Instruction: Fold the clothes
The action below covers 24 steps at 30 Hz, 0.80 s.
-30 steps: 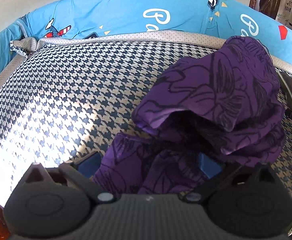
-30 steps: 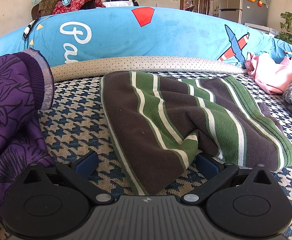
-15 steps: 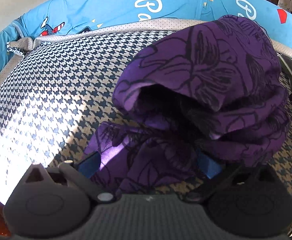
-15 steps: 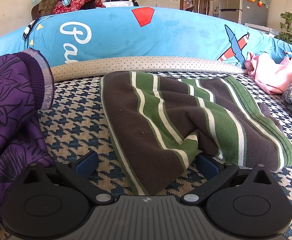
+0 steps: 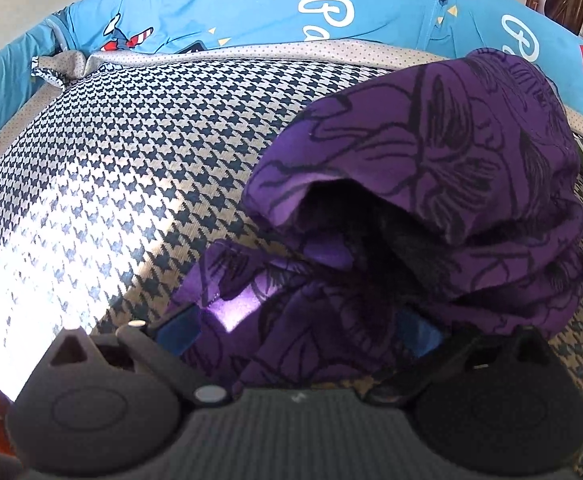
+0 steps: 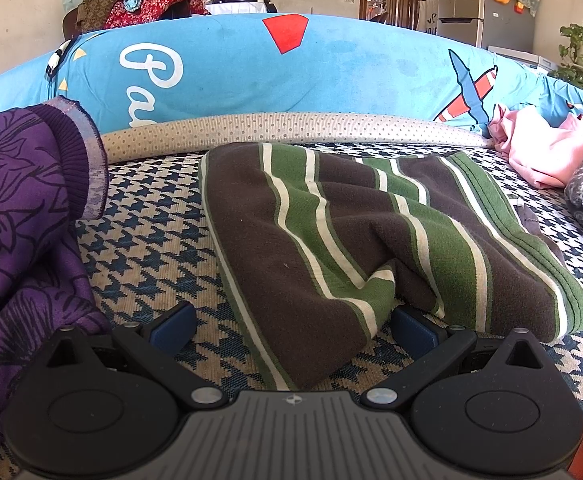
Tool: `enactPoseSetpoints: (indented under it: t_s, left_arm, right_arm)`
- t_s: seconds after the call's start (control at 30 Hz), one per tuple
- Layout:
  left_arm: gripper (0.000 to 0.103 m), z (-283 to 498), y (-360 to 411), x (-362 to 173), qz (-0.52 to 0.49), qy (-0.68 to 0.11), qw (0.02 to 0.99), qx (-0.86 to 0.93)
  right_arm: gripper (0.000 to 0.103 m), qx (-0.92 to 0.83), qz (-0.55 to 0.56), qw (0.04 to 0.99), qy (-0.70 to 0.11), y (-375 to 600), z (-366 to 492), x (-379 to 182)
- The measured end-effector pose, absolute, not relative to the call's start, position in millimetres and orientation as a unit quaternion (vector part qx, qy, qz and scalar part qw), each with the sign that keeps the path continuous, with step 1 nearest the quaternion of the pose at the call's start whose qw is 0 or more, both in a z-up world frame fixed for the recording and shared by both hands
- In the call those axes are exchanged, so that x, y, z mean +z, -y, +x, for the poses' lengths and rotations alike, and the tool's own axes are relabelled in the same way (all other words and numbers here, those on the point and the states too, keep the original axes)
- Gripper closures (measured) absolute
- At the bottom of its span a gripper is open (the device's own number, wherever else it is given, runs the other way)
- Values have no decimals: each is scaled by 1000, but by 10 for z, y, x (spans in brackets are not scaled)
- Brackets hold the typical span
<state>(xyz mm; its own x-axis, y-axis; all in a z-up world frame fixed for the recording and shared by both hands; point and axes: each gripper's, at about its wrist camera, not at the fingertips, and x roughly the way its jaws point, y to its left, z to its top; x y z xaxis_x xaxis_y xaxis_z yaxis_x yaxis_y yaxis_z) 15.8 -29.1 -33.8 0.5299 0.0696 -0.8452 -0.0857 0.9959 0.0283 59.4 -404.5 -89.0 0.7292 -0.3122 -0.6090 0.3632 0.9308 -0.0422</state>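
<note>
Left wrist view: purple garment bunched between the spread left claw.

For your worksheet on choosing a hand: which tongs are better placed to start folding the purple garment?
Probably the left tongs: they stand open with the purple garment bunched between them. The right tongs face the striped garment.

Sunlit houndstooth sofa seat — blue backrest, fridge behind.

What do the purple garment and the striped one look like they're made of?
Purple garment: soft printed knit, probably a sweatshirt, judging by its ribbed cuff and paler inside. Striped garment: thick matte knit, likely fleece or brushed cotton, given its fuzzy surface and visible stitched hem.
</note>
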Motion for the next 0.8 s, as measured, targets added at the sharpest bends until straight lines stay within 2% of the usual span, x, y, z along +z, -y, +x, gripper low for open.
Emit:
enactPoseSetpoints:
  t_s: [0.5, 0.8]
  left_arm:
    - [0, 174, 511, -555, 29, -483, 874, 40]
    - [0, 156, 591, -671, 16, -488, 872, 38]
  right_arm:
    - [0, -182, 40, 929, -320, 4049, 592, -891]
    - [0, -182, 40, 929, -320, 4050, 591, -889]
